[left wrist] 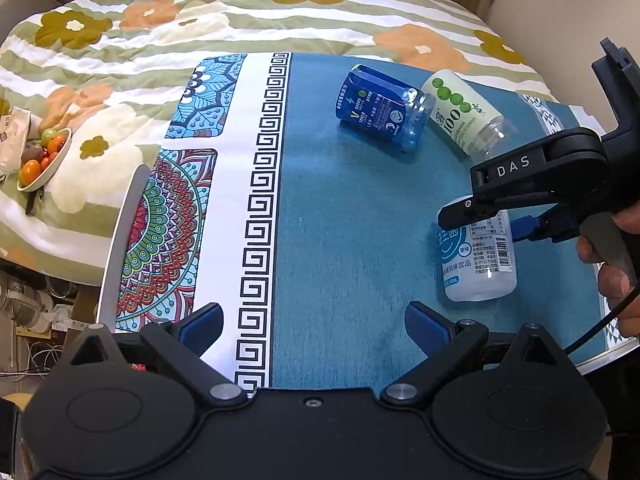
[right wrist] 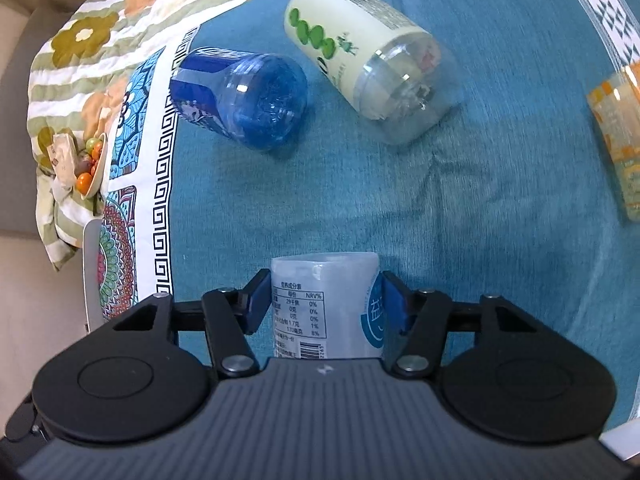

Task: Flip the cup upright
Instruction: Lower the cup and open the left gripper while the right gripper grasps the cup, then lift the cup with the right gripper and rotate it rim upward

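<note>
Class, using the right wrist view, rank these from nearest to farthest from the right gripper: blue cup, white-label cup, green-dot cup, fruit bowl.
1. White-label cup, between the right gripper's fingers.
2. Blue cup, ahead-left, on its side.
3. Green-dot cup, ahead-right; close to the blue cup's rank.
4. Fruit bowl, far left on the quilt.

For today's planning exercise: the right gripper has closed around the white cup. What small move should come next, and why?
Probably lift the white cup slightly and rotate it upright: the right gripper already clamps its sides while it lies on the blue cloth.
</note>
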A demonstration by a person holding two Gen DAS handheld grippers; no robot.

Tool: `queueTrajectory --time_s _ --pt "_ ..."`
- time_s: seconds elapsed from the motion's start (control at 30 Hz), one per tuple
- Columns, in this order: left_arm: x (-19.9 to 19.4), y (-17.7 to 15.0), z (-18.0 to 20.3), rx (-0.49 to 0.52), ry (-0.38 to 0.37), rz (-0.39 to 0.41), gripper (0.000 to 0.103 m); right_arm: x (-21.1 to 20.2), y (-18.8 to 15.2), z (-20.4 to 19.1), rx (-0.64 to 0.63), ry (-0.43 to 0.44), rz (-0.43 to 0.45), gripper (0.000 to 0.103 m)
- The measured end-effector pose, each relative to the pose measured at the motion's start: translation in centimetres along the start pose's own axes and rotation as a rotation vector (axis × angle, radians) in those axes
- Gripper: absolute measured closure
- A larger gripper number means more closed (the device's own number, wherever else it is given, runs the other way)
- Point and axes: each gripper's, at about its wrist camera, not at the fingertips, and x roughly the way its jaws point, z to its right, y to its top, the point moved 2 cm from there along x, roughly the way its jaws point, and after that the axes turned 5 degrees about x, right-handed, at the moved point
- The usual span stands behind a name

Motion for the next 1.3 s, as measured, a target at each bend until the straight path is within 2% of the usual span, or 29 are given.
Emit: queueTrajectory --time_s 0.2,0.37,0.57,0.7,1.07,1.3 --pt "-0.2 -0.1 0.1 0.001 -0.003 0.006 0.004 -1.9 -0.9 -1.4 -0.112 -0.006 0.114 0.032" --pt "-0.1 -0.5 0.3 0.007 0.0 0.006 0.004 -2.3 -2.7 -1.8 -0.22 0.039 0.257 0.032" --pt "0.5 -1.9 0.4 0.028 0.019 -0.01 0.004 -2.3 -5.5 -1.9 -0.369 0.118 0.475 0.032" --pt "1.2 -2.9 0.4 0.047 0.029 -0.028 0.004 -1.4 -7.0 -1.9 -0.457 0.113 0.568 0.032" --pt "1.7 -4.3 1.4 0.085 0.026 -0.052 0.004 -1.1 -10.4 -0.6 -0.597 0.076 0.669 0.031" --pt "1.9 -4.2 2.0 0.1 0.022 -0.056 0.004 -1.3 -11.7 0.5 -0.598 0.097 0.71 0.028"
